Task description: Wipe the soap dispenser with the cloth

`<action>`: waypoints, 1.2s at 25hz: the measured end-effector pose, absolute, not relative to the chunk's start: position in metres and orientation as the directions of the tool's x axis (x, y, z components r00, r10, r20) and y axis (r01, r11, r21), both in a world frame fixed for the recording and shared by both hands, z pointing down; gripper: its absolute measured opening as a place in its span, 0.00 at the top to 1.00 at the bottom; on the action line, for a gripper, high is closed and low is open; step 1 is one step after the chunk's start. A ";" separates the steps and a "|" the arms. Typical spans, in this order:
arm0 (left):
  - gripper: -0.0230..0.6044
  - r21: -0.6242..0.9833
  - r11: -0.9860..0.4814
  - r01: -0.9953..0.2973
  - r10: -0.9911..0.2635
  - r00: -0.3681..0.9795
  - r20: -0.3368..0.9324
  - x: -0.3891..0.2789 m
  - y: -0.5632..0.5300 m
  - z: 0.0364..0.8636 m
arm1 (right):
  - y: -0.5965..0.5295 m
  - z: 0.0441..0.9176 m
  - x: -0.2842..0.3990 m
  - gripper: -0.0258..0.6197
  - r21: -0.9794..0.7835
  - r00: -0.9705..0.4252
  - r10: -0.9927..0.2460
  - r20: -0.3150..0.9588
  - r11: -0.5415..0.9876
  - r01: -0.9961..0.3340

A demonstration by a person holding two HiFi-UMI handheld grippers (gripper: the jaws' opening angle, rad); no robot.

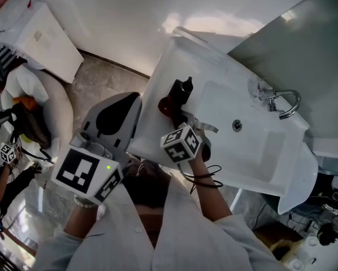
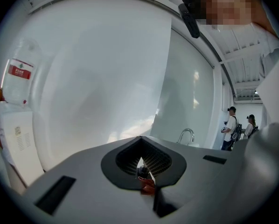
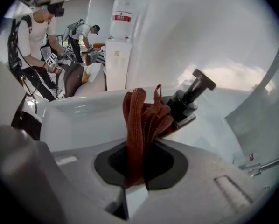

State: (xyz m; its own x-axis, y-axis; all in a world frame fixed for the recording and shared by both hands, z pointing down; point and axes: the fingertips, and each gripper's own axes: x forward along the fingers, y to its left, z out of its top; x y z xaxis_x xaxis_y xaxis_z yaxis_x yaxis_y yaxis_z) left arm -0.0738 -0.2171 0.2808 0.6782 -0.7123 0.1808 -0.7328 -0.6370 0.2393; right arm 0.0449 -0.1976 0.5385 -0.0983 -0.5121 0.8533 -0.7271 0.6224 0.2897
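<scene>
My right gripper (image 3: pixel 136 183) is clamped on the rust-red cloth (image 3: pixel 139 120), which is bunched against the black-pump soap dispenser (image 3: pixel 188 97) at the sink (image 1: pixel 254 145) corner. I'd press the folds around its body with slow strokes so it doesn't tip. My left gripper (image 2: pixel 149 190) sits apart, pinched closed and empty.

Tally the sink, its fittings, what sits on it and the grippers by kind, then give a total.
Sink: 1
Faucet: 1
Soap dispenser: 1
Reddish-brown cloth: 1
Grippers: 2 (left gripper, right gripper)
Total: 6
</scene>
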 end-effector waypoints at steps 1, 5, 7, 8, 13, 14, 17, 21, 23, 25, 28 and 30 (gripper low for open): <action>0.96 0.241 -0.642 -0.728 -0.707 0.684 0.180 -0.072 -0.216 0.281 | -0.191 0.535 0.048 0.87 0.272 -0.114 -0.512 0.851 0.616 -0.739; 0.96 0.241 -0.665 -0.707 -0.688 0.705 0.169 -0.062 -0.217 0.278 | -0.176 0.508 0.065 0.87 0.195 -0.176 -0.569 0.803 0.530 -0.825; 0.96 0.240 -0.679 -0.693 -0.675 0.719 0.165 -0.059 -0.216 0.277 | -0.174 0.488 0.070 0.87 0.158 -0.199 -0.633 0.748 0.462 -0.873; 0.96 0.240 -0.686 -0.687 -0.669 0.725 0.164 -0.059 -0.216 0.277 | -0.174 0.477 0.072 0.87 0.149 -0.203 -0.666 0.718 0.432 -0.890; 0.96 0.245 -0.717 -0.653 -0.635 0.756 0.157 -0.048 -0.217 0.280 | -0.181 0.418 0.086 0.87 0.130 -0.180 -0.797 0.577 0.308 -0.942; 0.96 0.245 -0.724 -0.645 -0.628 0.763 0.156 -0.045 -0.217 0.280 | -0.182 0.406 0.088 0.87 0.126 -0.172 -0.818 0.549 0.284 -0.951; 0.96 0.248 -0.741 -0.624 -0.606 0.781 0.152 -0.041 -0.214 0.280 | -0.182 0.373 0.095 0.87 0.103 -0.144 -0.875 0.463 0.214 -0.971; 0.96 0.256 -0.757 -0.601 -0.582 0.799 0.152 -0.040 -0.212 0.283 | -0.178 0.341 0.099 0.87 0.090 -0.110 -0.915 0.389 0.156 -0.984; 0.96 0.255 -0.770 -0.585 -0.566 0.811 0.149 -0.038 -0.210 0.284 | -0.173 0.332 0.100 0.87 0.096 -0.090 -0.924 0.371 0.134 -0.986; 0.96 0.254 -0.785 -0.565 -0.546 0.825 0.146 -0.036 -0.208 0.284 | -0.168 0.327 0.101 0.87 0.093 -0.068 -0.932 0.356 0.108 -0.990; 0.96 0.260 -0.806 -0.532 -0.510 0.846 0.153 -0.031 -0.203 0.290 | -0.156 0.324 0.102 0.87 0.083 -0.028 -0.937 0.347 0.060 -0.995; 0.96 0.268 -0.816 -0.513 -0.486 0.858 0.164 -0.028 -0.199 0.295 | -0.148 0.326 0.104 0.87 0.073 -0.004 -0.936 0.351 0.032 -0.997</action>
State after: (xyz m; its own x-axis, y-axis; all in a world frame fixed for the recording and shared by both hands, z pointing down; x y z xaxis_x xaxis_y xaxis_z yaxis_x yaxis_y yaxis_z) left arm -0.0277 -0.1994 0.2955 0.8584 -0.4859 0.1645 -0.5130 -0.8155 0.2680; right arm 0.1036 -0.1478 0.3258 -0.0039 -0.9362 0.3514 -0.9968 0.0317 0.0734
